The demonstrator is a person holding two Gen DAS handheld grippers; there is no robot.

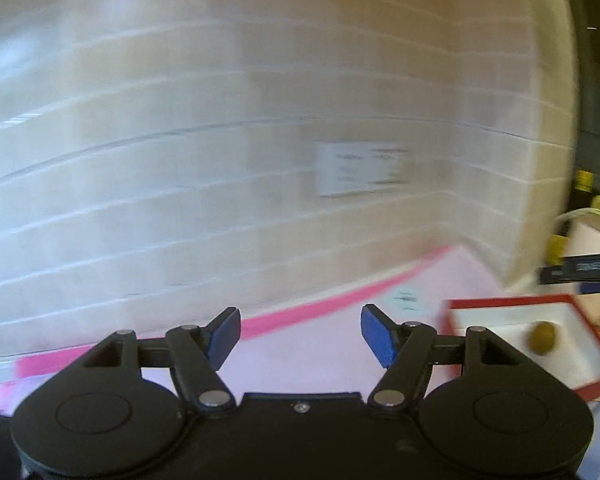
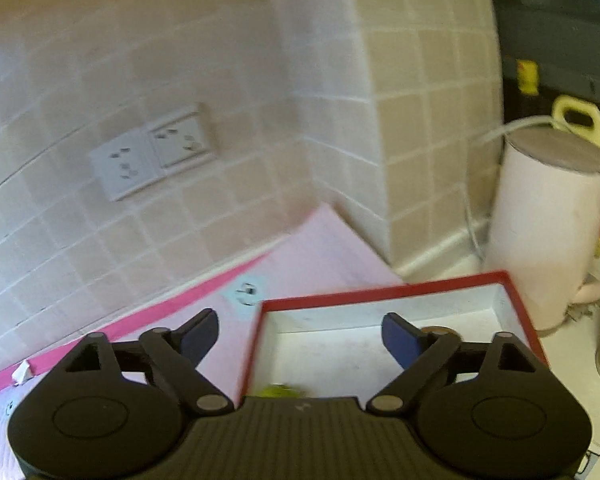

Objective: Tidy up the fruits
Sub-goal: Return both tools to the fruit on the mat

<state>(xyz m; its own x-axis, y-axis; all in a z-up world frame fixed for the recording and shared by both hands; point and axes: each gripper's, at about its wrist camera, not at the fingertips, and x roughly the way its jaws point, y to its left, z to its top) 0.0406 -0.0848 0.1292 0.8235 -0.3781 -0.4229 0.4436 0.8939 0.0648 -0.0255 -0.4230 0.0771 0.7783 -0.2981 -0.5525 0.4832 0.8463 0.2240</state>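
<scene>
Both grippers, left (image 1: 300, 336) and right (image 2: 300, 338), are hanging with fingers apart, nothing between them. One brownish round fruit (image 1: 543, 337) is sitting inside the single red-rimmed white cardboard box (image 1: 512, 303) on the pink-matted tabletop (image 1: 320, 344); one blurry green fruit (image 2: 278, 391) is peeking out there too.

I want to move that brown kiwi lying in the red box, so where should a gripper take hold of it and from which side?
Grip the kiwi across its narrower middle, coming from above: the red box has raised walls all round that would block a level approach. The left gripper stands open and empty.
</scene>
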